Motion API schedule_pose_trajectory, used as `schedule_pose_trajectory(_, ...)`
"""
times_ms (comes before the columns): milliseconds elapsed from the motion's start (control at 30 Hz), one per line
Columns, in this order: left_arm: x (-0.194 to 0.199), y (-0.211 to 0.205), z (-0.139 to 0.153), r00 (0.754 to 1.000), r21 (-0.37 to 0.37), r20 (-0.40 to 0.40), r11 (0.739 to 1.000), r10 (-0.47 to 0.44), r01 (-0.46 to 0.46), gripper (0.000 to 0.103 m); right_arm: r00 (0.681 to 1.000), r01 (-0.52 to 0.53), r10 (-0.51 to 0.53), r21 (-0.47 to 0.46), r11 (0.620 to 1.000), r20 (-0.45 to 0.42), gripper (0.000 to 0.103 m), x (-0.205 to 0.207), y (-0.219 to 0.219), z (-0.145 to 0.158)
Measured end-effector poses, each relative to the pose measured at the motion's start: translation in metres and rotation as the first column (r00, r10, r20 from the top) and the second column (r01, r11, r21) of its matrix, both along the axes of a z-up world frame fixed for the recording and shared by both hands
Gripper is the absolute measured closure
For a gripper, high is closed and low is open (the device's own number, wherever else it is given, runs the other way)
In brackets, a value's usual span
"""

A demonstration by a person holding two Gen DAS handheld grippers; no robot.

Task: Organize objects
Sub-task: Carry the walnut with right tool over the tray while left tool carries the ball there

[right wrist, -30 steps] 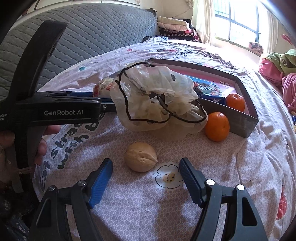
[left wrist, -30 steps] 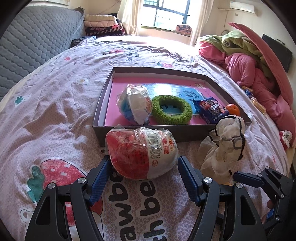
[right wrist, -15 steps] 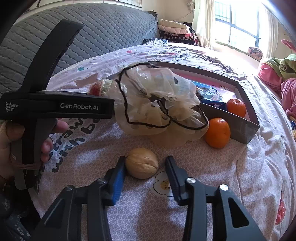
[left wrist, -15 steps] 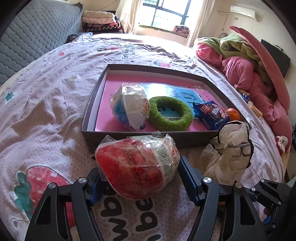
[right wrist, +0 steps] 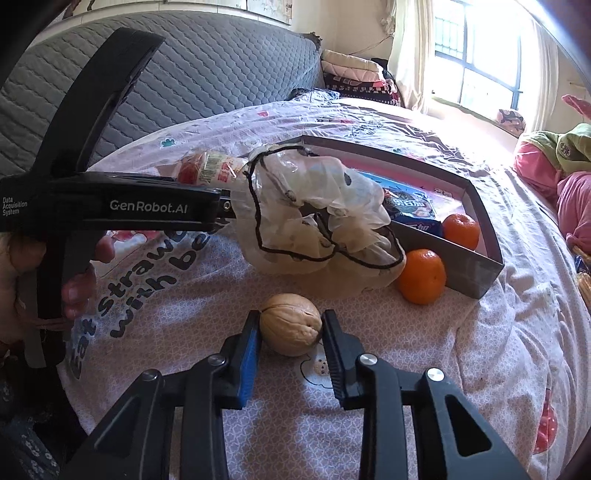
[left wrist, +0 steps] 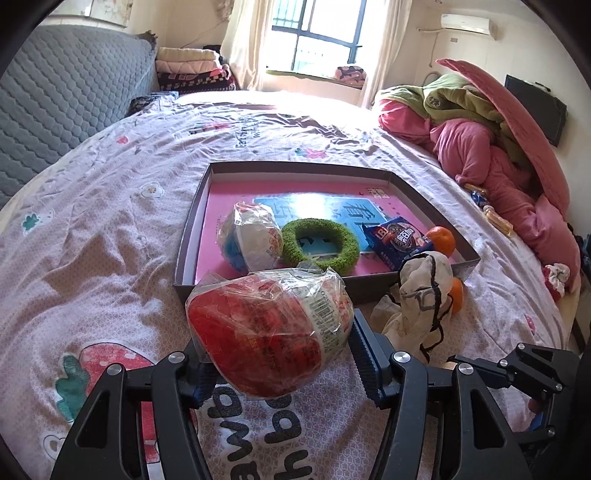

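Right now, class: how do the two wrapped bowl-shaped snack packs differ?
The red pack is clamped in the left gripper; the blue-and-white pack lies untouched. The red one is outside the box, the blue-and-white one inside, beside the green ring. Both wear clear wrap.

A grey quilted headboard [left wrist: 55, 99] is seen standing along the left of the bed, with folded blankets [left wrist: 192, 72] lying stacked at its far end. A barred window [left wrist: 317, 35] is letting daylight in behind pale curtains [left wrist: 245, 40]. An air conditioner [left wrist: 467, 24] is mounted high on the wall. Pink and green bedding [left wrist: 476, 147] is lying heaped at the right.
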State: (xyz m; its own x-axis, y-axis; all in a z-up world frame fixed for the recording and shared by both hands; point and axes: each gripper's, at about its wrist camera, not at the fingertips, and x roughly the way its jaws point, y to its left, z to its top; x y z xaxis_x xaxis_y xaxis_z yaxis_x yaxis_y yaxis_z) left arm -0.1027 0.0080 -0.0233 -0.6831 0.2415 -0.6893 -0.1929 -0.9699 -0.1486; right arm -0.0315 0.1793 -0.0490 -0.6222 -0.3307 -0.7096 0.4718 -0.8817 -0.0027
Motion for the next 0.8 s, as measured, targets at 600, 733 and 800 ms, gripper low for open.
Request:
schedule_pose_trajectory(600, 0.022, -0.002, 0.041, 0.998, -0.001, -0.055, 0.999, 0.038, -0.039, 0.039, 0.989, 0.080, -0.086, -0.054, 0.995, -0.122, 0.070, 0.003, 0.018, 0.054)
schedule_pose_trajectory(733, 0.023, 0.001, 0.053, 0.996, -0.009, -0.075, 0.999, 0.039, -0.040, 0.039, 0.981, 0.111, -0.121, -0.074, 0.991, -0.152, 0.070, 0.000, 0.024, 0.071)
schedule_pose_trajectory(800, 0.022, 0.004, 0.058, 0.996, -0.018, -0.082, 0.999, 0.040, -0.042, 0.039, 0.977, 0.121, -0.133, -0.080, 0.989, -0.165, 0.070, -0.001, 0.028, 0.079)
